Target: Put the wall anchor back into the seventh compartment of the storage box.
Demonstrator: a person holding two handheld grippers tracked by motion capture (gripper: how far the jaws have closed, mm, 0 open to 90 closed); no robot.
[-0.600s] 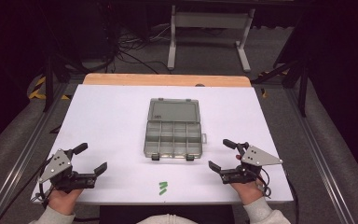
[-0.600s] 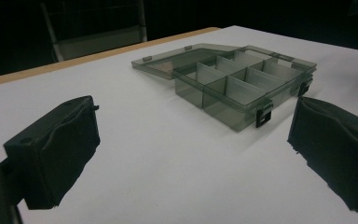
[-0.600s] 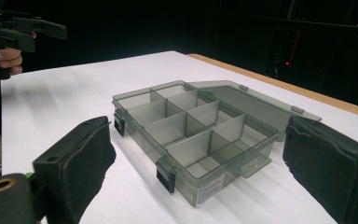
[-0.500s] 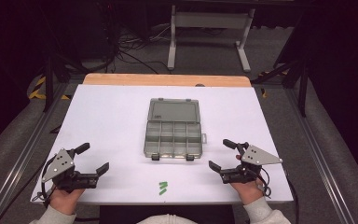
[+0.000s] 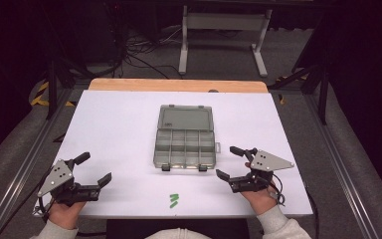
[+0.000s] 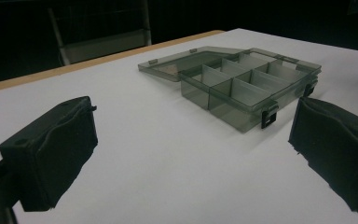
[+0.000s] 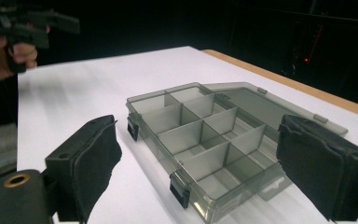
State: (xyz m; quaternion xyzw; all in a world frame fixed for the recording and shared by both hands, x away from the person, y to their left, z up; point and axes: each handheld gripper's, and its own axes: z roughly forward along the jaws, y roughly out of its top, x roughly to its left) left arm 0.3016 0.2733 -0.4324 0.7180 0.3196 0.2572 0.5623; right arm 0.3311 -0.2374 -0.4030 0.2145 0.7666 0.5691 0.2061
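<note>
A clear grey compartment box [image 5: 185, 135] lies open in the middle of the white table [image 5: 119, 124], its lid folded flat on the far side and its dividers bare; from here the compartments look empty, though the tinted plastic makes that hard to be sure of. The left gripper [image 5: 92, 169], jaws wide apart and holding nothing, has drifted a little toward the near left corner over the last half second, so it now sits well apart from the box. The right gripper [image 5: 234, 163] has not moved; it rests just beside the box's near right corner, jaws likewise spread and empty. A small green mark [image 5: 173, 200] sits near the front edge. Nothing is being handled yet.
</note>
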